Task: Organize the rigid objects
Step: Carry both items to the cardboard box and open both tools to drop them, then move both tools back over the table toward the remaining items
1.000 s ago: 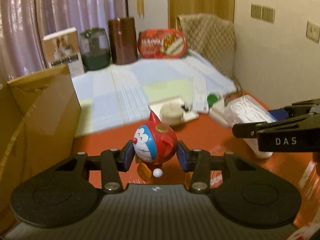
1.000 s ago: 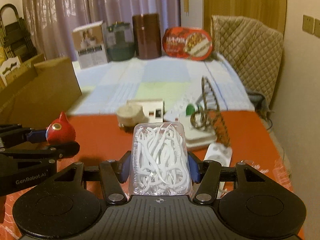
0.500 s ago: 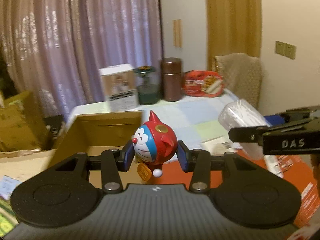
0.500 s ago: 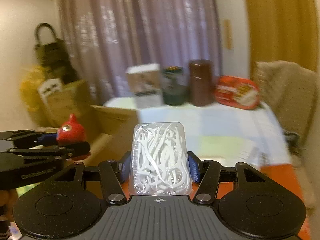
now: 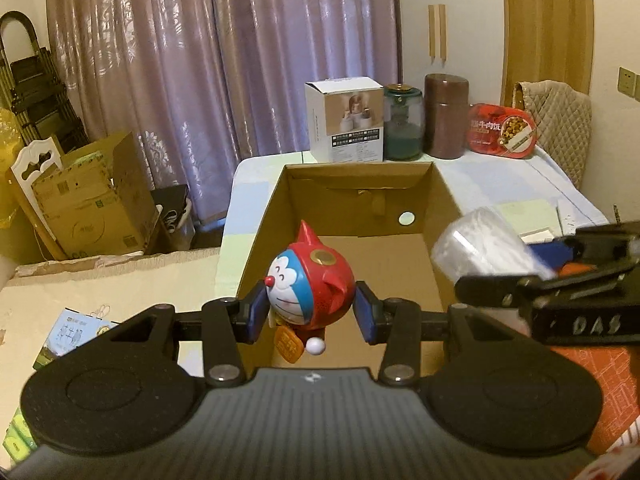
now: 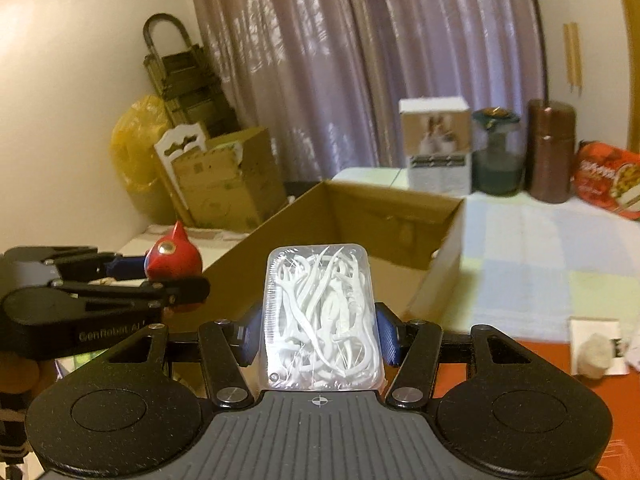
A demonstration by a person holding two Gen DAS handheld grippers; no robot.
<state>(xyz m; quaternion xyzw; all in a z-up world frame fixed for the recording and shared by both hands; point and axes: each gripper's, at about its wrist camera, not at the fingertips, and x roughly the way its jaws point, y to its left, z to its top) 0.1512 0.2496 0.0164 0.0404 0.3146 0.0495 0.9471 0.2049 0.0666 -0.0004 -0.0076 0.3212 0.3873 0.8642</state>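
Observation:
My left gripper [image 5: 311, 311] is shut on a red and blue Doraemon toy [image 5: 310, 290] and holds it above the near end of an open cardboard box [image 5: 444, 196]. My right gripper [image 6: 320, 338] is shut on a clear plastic box of white floss picks [image 6: 320, 320], held near the box's near right edge [image 6: 440, 256]. The floss box [image 5: 480, 252] and right gripper show at the right of the left wrist view. The toy [image 6: 172, 256] and left gripper [image 6: 120, 280] show at the left of the right wrist view.
A white carton [image 5: 344, 120], a green glass jar [image 5: 404, 122], a brown canister [image 5: 446, 116] and a red food tray [image 5: 502, 132] stand at the table's far end. More cardboard boxes [image 5: 92, 204] and a yellow bag [image 6: 134, 160] stand on the floor left.
Both grippers rose and swung left with their loads, from over the red table mat to above the open cardboard box. Both grips stayed shut.

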